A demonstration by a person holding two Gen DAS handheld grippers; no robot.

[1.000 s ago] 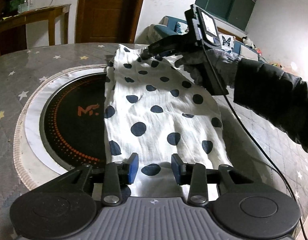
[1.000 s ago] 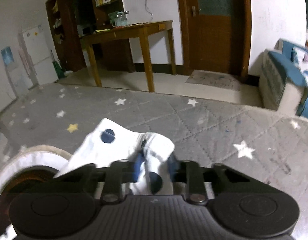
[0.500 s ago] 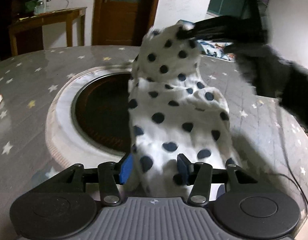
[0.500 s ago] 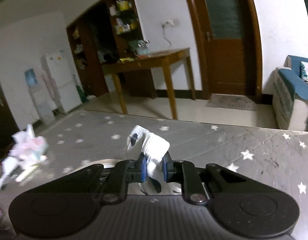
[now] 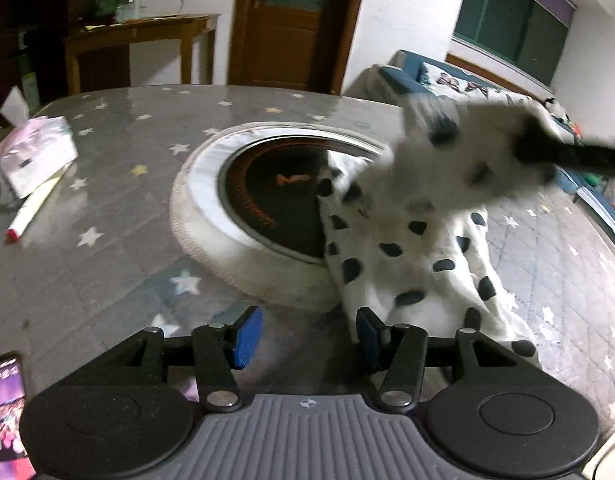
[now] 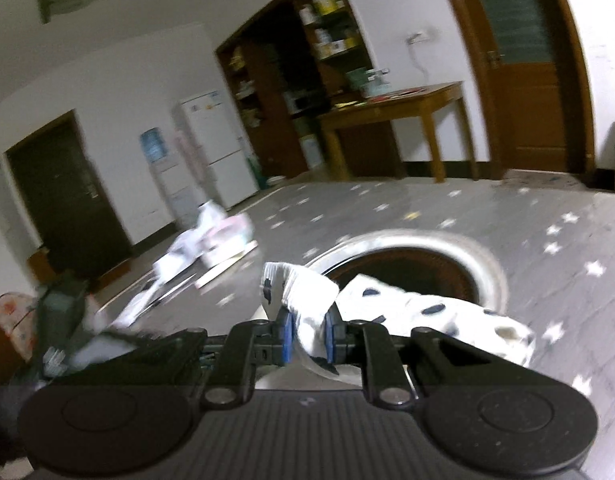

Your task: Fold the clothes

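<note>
The right tool (image 6: pixel 306 330) has lifted the spotted garment (image 5: pixel 411 256), pinched.

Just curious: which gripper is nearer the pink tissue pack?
Left. The left gripper hovers open near the tissue pack; the right gripper, clamping the spotted cloth, is farther away.

The garment (image 5: pixel 419 256) is white with scattered black spots. The counter (image 5: pixel 119 248) wears a grey cover quilted in diamonds and dotted with white stars, a few yellow. Set in it is a round black cooktop (image 5: pixel 275 204) with orange dotted rings and an orange logo, ringed in white. Both tongs, left (image 5: pixel 303 338) and right (image 6: pixel 307 334), are black with blue pads. At far left lies a pink and white tissue pack (image 5: pixel 35 152).
</note>
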